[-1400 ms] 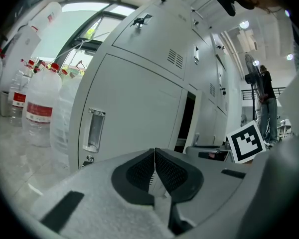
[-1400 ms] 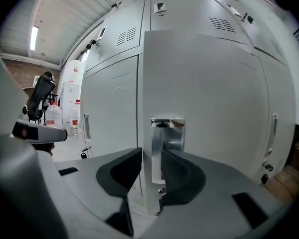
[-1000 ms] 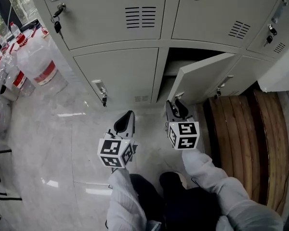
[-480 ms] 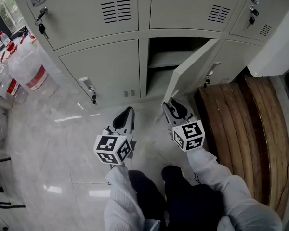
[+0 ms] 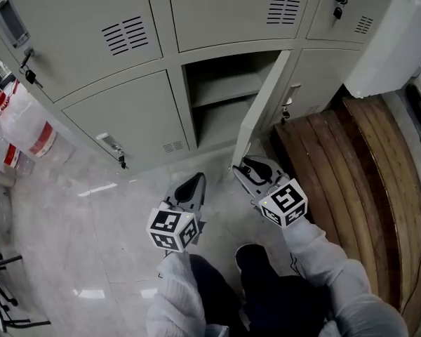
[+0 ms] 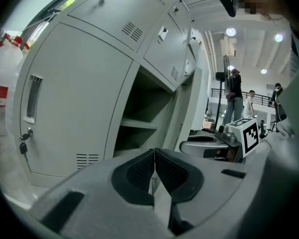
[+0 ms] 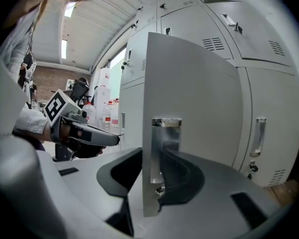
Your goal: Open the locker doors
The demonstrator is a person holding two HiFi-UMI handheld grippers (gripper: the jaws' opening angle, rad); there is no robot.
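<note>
The grey lockers (image 5: 105, 41) fill the top of the head view. The bottom middle locker's door (image 5: 261, 111) stands swung out, and its shelved inside (image 5: 221, 93) shows. My right gripper (image 5: 242, 167) is shut on that door's lower free edge. In the right gripper view the door (image 7: 189, 98) stands edge-on between the jaws, with its metal handle (image 7: 164, 143) by the right pad. My left gripper (image 5: 193, 184) hangs over the floor to the left, shut and holding nothing. In the left gripper view its pads (image 6: 139, 171) meet in front of the open compartment (image 6: 139, 118).
The bottom left locker door (image 5: 119, 114) is closed, with a handle and key (image 5: 111, 146). Stacked wooden planks (image 5: 337, 160) lie on the floor at the right. Large water bottles (image 5: 24, 128) stand at the left. People stand far off in the left gripper view.
The middle bottom door has swung wider open with my right gripper on its edge. Both grippers have shifted right and lower in the head view, and the lockers appear more turned.
</note>
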